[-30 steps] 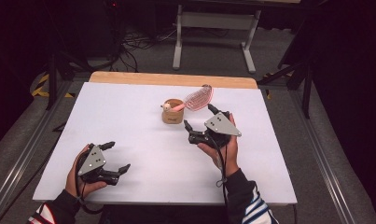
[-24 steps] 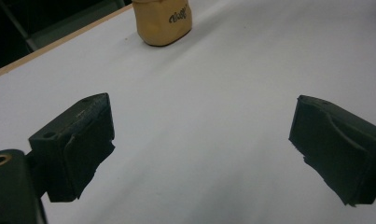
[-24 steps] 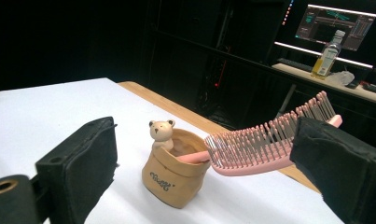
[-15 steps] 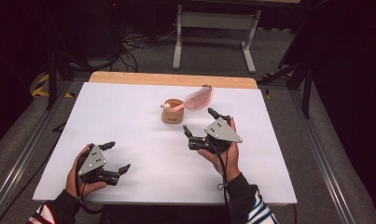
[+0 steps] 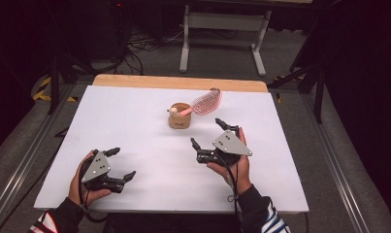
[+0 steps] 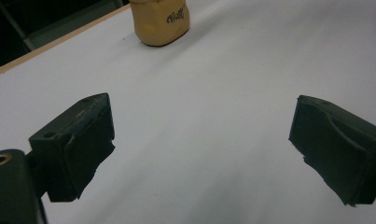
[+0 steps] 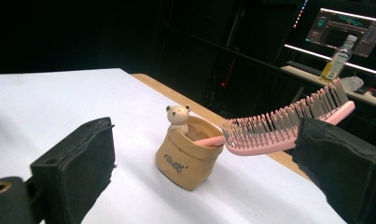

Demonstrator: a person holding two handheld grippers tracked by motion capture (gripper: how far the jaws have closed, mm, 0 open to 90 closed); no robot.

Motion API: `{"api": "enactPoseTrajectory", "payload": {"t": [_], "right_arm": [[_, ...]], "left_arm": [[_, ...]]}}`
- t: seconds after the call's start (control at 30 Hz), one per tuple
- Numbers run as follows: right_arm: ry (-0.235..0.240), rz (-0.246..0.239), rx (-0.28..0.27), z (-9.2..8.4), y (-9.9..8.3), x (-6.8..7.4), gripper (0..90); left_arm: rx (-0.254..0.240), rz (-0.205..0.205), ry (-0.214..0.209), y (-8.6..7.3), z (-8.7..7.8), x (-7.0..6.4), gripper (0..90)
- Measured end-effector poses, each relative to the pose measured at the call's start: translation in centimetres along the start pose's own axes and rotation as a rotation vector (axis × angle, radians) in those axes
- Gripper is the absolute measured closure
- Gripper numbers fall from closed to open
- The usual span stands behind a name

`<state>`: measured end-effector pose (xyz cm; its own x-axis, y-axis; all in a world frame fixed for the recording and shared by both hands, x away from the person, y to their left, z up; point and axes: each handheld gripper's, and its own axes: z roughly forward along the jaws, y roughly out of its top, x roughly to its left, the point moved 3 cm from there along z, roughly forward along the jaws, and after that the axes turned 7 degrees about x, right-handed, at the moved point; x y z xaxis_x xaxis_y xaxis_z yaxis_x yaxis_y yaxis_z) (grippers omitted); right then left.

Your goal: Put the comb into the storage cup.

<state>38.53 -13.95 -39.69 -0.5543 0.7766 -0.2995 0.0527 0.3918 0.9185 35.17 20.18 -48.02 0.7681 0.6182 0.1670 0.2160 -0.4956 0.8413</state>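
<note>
On the white table (image 5: 135, 126), the pink brush (image 7: 288, 128) in its tan pouch (image 7: 188, 161) sits beyond the right gripper's (image 5: 215, 135) spread fingers.

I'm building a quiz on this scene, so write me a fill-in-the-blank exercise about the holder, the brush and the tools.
1. The pink hairbrush stands with its handle inside the tan ____.
2. A small ____ figure sits on the holder rim.
3. The jaws of the right tool stand ____, with nothing between them.
4. The left tool is near the table's ____ edge, far from the holder.

Missing words: holder; bear; open; front
</note>
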Motion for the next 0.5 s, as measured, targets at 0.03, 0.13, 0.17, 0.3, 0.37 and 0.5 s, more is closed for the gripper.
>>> {"api": "enactPoseTrajectory", "payload": {"t": [0.03,0.13,0.17,0.3,0.37,0.5], "right_arm": [[0.001,-0.004,0.003,-0.1,-0.1,0.0,6.1],[0.011,-0.008,0.009,-0.3,-0.4,0.2,6.1],[0.012,-0.011,0.013,-0.4,-0.5,0.2,6.1],[0.016,-0.026,0.019,-0.8,-1.0,0.5,6.1],[0.022,-0.036,0.020,-1.0,-1.2,0.6,6.1],[0.019,-0.039,0.029,-1.3,-1.6,0.7,6.1]], "left_arm": [[0.000,0.000,0.000,0.0,0.0,0.0,7.4],[0.002,0.000,0.000,0.0,0.0,0.0,7.4],[0.005,0.002,0.003,0.0,0.0,0.0,7.4],[0.006,0.004,0.002,0.0,0.0,0.0,7.4],[0.005,0.002,0.002,0.0,0.0,0.0,7.4],[0.004,0.005,0.002,0.0,0.0,0.0,7.4]]}}
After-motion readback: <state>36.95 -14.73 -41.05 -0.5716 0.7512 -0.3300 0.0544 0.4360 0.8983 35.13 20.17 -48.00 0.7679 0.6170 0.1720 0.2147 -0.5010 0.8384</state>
